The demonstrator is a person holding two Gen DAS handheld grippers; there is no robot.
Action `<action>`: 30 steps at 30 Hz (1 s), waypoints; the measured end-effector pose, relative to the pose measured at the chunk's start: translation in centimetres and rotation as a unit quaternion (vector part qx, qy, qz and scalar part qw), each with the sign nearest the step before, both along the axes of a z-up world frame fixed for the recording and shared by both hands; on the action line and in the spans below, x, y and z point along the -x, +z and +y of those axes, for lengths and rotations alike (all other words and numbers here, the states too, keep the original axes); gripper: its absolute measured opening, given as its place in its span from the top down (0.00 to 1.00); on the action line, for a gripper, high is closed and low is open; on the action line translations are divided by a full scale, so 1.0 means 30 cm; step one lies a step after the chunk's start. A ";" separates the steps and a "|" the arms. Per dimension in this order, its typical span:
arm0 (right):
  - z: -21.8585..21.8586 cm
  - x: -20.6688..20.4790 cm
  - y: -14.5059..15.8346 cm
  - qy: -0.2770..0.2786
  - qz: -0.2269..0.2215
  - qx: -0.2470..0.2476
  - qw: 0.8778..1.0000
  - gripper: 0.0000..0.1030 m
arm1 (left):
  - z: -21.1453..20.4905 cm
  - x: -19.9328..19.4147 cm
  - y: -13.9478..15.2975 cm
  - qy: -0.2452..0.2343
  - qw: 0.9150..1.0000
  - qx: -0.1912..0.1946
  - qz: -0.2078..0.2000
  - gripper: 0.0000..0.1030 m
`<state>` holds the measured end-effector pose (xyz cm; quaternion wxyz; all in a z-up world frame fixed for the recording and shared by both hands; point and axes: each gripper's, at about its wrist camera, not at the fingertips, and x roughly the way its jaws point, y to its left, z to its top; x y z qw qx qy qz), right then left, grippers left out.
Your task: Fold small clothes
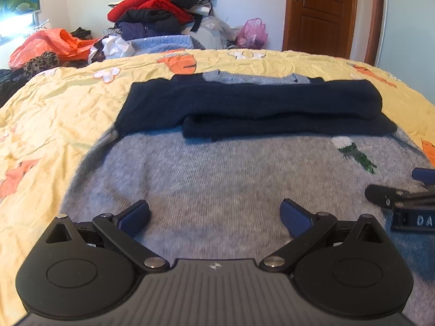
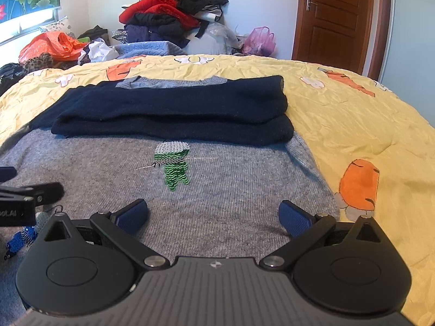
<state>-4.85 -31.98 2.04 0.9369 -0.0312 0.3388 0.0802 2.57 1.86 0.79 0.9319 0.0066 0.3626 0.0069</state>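
With both grippers, left point(image 1: 214, 217) and right point(image 2: 213, 216), spread wide and empty over the near hem of the grey sweater point(image 2: 217, 190) flat on the bed point(image 2: 353, 125), folded navy sleeves point(image 2: 174, 116) lying crosswise straight ahead, each equally near.

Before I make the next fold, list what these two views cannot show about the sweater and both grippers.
- Grey knit sweater with navy sleeves: near hem hidden under each gripper body, both views.
- Green sequin figure: blurred in the left wrist view; clear only in the right.
- Right gripper: cut off by the left view's right edge.
- Left gripper: cut off by the right view's left edge.
- Blue sequin patch: mostly hidden behind gripper parts.
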 end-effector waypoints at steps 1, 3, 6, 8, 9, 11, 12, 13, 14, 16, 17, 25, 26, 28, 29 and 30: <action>0.000 0.000 0.000 0.000 0.000 0.000 1.000 0.00 | -0.004 0.017 0.003 0.002 1.000 -0.001 0.004 0.00; 0.000 -0.001 0.000 0.000 0.000 0.000 1.000 0.00 | -0.010 0.053 0.005 -0.001 1.000 0.000 0.006 0.00; 0.000 0.000 -0.001 0.000 0.000 0.000 1.000 0.00 | -0.002 0.084 -0.005 -0.002 1.000 0.007 -0.007 0.00; -0.001 0.001 0.000 0.000 0.000 0.000 1.000 0.00 | 0.003 0.078 -0.006 0.000 1.000 0.012 -0.008 0.00; -0.001 0.001 0.001 0.000 0.000 0.001 1.000 0.00 | -0.001 0.073 -0.007 0.001 1.000 0.008 -0.008 0.00; 0.000 0.008 0.003 -0.005 -0.001 0.005 1.000 0.00 | -0.007 0.065 -0.007 0.002 1.000 0.005 -0.008 0.00; 0.003 0.019 0.006 -0.009 -0.001 0.008 1.000 0.00 | -0.008 0.064 -0.006 0.002 1.000 0.005 -0.008 0.00; 0.006 0.039 0.010 -0.013 0.000 0.010 1.000 0.00 | -0.006 0.064 -0.006 0.001 1.000 0.006 -0.008 0.00; 0.010 0.065 0.011 -0.012 -0.002 0.013 1.000 0.00 | -0.002 0.066 -0.006 0.001 1.000 0.008 -0.009 0.00; 0.008 0.125 0.010 -0.008 -0.002 0.015 1.000 0.00 | -0.001 0.065 -0.006 0.000 1.000 0.008 -0.009 0.00; 0.000 0.153 0.010 -0.007 0.000 0.008 1.000 0.00 | 0.000 0.065 -0.006 0.001 1.000 0.008 -0.009 0.00; -0.004 0.192 0.003 0.008 -0.001 0.002 1.000 0.00 | 0.001 0.066 -0.006 0.001 1.000 0.008 -0.009 0.00; -0.003 0.187 0.003 0.008 0.000 0.001 1.000 0.00 | 0.001 0.068 -0.005 0.003 1.000 0.007 -0.008 0.00; -0.002 0.186 0.004 0.009 0.000 -0.001 1.000 0.00 | -0.001 0.090 0.001 0.014 1.000 0.000 -0.006 0.00; -0.006 0.191 0.003 0.009 0.000 -0.001 1.000 0.00 | 0.000 0.108 0.003 0.020 1.000 -0.001 -0.004 0.00; -0.006 0.192 0.003 0.009 -0.001 -0.002 1.000 0.00 | 0.003 0.130 0.004 0.021 1.000 0.002 0.000 0.00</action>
